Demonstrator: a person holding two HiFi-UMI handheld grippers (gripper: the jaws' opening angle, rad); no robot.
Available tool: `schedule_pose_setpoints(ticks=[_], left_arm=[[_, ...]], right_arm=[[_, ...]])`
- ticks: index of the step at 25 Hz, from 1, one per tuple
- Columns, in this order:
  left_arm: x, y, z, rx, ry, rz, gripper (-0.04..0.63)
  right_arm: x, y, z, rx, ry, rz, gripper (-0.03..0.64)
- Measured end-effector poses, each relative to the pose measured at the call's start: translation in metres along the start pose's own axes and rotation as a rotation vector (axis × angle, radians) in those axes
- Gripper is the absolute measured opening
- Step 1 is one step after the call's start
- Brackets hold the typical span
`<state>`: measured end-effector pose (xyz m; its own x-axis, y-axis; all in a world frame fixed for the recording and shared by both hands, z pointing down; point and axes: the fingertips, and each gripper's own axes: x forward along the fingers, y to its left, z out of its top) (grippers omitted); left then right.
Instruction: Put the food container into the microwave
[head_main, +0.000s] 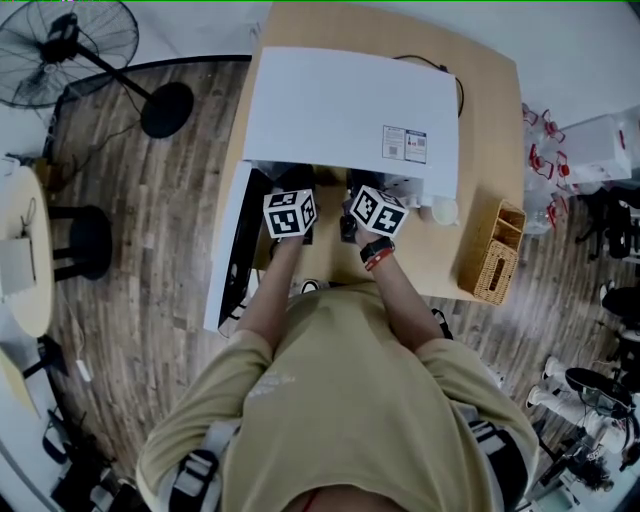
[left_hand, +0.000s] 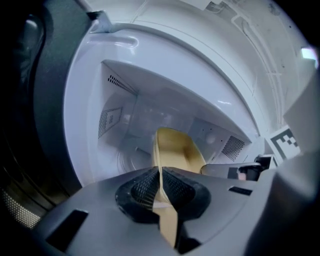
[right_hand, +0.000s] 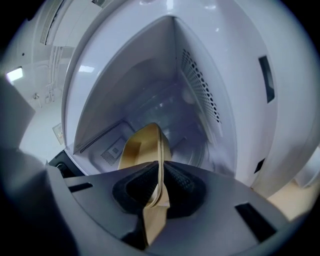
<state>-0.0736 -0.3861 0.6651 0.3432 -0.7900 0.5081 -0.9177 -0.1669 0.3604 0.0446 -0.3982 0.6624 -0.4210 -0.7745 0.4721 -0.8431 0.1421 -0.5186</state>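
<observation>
The tan food container (left_hand: 175, 147) hangs inside the white microwave's cavity (left_hand: 130, 115), held by its rim on two sides. My left gripper (left_hand: 161, 187) is shut on one edge of the rim. My right gripper (right_hand: 160, 187) is shut on the opposite edge of the container (right_hand: 142, 147). In the head view both marker cubes (head_main: 290, 213) (head_main: 377, 210) sit at the mouth of the microwave (head_main: 350, 120), whose door (head_main: 235, 250) stands open to the left. The container is hidden there by the grippers and the microwave's top.
The microwave stands on a wooden table (head_main: 490, 120). A wicker basket (head_main: 495, 252) and a small white cup (head_main: 443, 211) are to its right. A floor fan (head_main: 70, 45), a black stool (head_main: 85, 240) and a round table (head_main: 25, 260) stand off to the left.
</observation>
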Motion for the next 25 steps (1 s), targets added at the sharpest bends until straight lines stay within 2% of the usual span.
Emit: schedule_pose_setpoints(ticks=[6,12,18,25], left_arm=[[0.005,0.001,0.005,0.048,-0.085,0.006,0.038],[0.011,-0.001,0.007,0.095,-0.132,-0.019,0.038],[0.014,0.001,0.014,0.148,-0.142,-0.024,0.04],[0.005,0.003,0.017,0.136,-0.157,-0.024,0.055]], right_arm=[[0.007,-0.001,0.002,-0.061,-0.041,0.004,0.05],[0.014,-0.003,0.003,-0.108,-0.057,-0.005,0.051],[0.019,-0.001,0.009,-0.169,-0.059,0.005,0.091],[0.009,-0.001,0.01,-0.211,-0.064,0.012,0.123]])
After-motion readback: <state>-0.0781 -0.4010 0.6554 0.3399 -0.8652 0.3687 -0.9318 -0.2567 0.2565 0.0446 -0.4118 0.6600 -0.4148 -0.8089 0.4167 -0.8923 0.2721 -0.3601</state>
